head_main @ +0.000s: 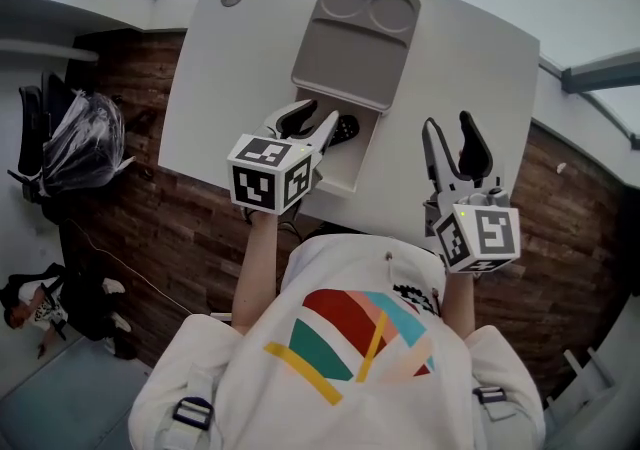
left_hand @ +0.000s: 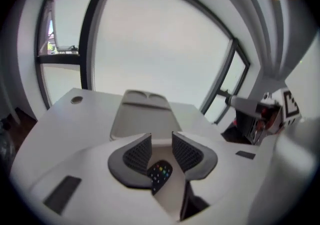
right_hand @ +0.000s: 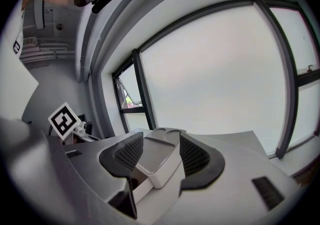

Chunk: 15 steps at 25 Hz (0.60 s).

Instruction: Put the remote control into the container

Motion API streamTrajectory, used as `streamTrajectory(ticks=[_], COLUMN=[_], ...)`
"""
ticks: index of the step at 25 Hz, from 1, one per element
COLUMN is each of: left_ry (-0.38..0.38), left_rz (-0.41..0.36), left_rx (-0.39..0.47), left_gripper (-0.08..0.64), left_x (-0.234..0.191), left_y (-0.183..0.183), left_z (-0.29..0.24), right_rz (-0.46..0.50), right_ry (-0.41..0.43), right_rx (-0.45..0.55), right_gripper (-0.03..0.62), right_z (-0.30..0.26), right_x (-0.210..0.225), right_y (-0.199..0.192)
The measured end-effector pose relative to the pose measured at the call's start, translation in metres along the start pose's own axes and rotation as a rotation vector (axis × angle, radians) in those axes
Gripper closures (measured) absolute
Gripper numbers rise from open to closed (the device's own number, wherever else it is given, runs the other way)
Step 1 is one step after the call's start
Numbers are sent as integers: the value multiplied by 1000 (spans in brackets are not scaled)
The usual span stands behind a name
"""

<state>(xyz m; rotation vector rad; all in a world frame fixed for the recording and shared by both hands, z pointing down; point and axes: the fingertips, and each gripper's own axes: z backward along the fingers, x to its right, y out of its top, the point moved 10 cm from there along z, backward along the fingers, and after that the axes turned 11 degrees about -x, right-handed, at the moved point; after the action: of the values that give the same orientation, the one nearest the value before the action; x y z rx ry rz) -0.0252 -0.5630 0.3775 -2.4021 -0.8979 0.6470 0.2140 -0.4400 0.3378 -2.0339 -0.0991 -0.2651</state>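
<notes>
The remote (left_hand: 160, 173) lies inside the container (left_hand: 140, 114), just under my left gripper (left_hand: 161, 141), whose jaws stand apart and empty. My right gripper (right_hand: 161, 151) gapes empty too. A careless dip could hook the remote out.

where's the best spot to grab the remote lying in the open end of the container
Probably the remote control across its narrow width, jaws on the two long edges near the middle, coming straight down from above. It lies flat, buttons up, on the floor of the container, so the walls and the grey lid block any sideways approach.
</notes>
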Motion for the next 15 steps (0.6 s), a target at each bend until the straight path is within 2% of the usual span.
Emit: streamTrajectory(ticks=[3, 6, 9, 11, 15], left_ry=[48, 108, 183, 242, 346], left_rz=[5, -30, -40, -47, -40], left_rx=[224, 428, 630, 716, 814], left_gripper=[552, 552, 552, 552, 552], left_x=[2, 8, 15, 17, 14], left_y=[24, 39, 38, 34, 26], left_z=[40, 72, 101, 115, 134], right_rz=[37, 86, 113, 131, 158], right_ry=[16, 37, 59, 76, 108], right_rx=[53, 112, 153, 162, 138], right_gripper=[364, 364, 364, 364, 364], right_z=[2, 3, 5, 5, 0], right_x=[-6, -12, -19, -26, -40], right_y=[16, 35, 48, 53, 53])
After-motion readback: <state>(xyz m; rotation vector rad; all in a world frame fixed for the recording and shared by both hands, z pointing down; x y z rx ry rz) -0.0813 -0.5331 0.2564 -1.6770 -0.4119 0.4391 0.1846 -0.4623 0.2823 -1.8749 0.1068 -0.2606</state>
